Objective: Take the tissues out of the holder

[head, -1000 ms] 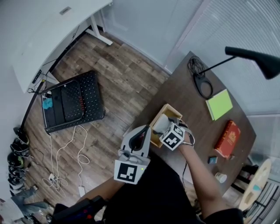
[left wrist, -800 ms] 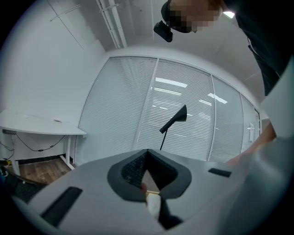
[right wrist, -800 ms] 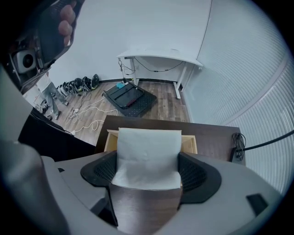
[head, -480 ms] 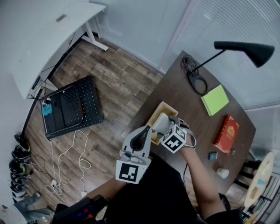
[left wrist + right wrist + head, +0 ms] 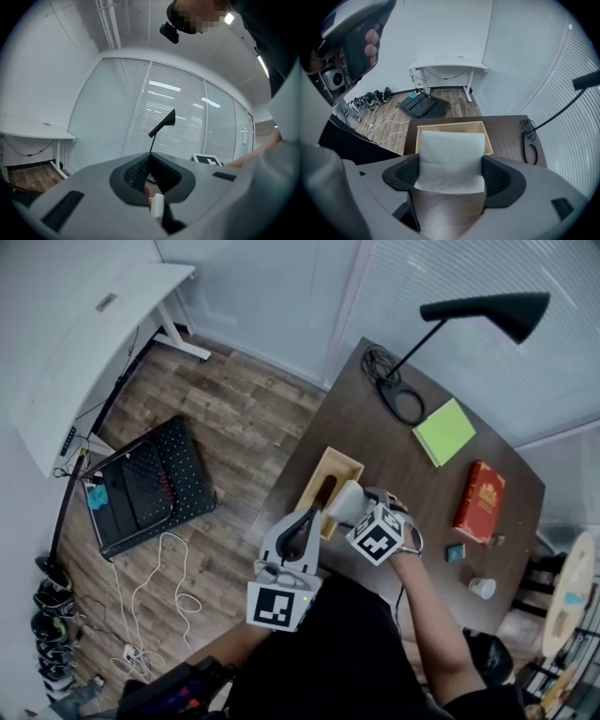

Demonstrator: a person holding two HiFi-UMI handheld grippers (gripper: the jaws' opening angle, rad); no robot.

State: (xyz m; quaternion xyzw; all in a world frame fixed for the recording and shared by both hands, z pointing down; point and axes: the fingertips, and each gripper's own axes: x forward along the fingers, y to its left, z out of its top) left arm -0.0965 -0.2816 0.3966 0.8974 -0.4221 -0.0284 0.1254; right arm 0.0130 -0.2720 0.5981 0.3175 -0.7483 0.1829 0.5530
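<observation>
Office room: wood floor [image 5: 253, 418], white desk [image 5: 84, 343] and black treadmill [image 5: 141, 486] at far left, dark table [image 5: 403, 474] to the right. Holds the left gripper [image 5: 302, 526] off the table's near-left edge, jaws together on nothing, no part in the pull. Next right, leaves the wooden holder [image 5: 313, 478] on the table, its inside now showing dark and seemingly empty, where half a second ago the white stack sat over it. Has drawn the tissues [image 5: 345, 501] up and toward the near side, clear of the holder's near end. Pinches them across their width in the right gripper [image 5: 361, 514], jaws closed against both side edges. Reads as removal all but done: only a put-down spot on bare table left to pick, clear of the green notepad [image 5: 444, 430] and red book [image 5: 479, 502] farther right.
</observation>
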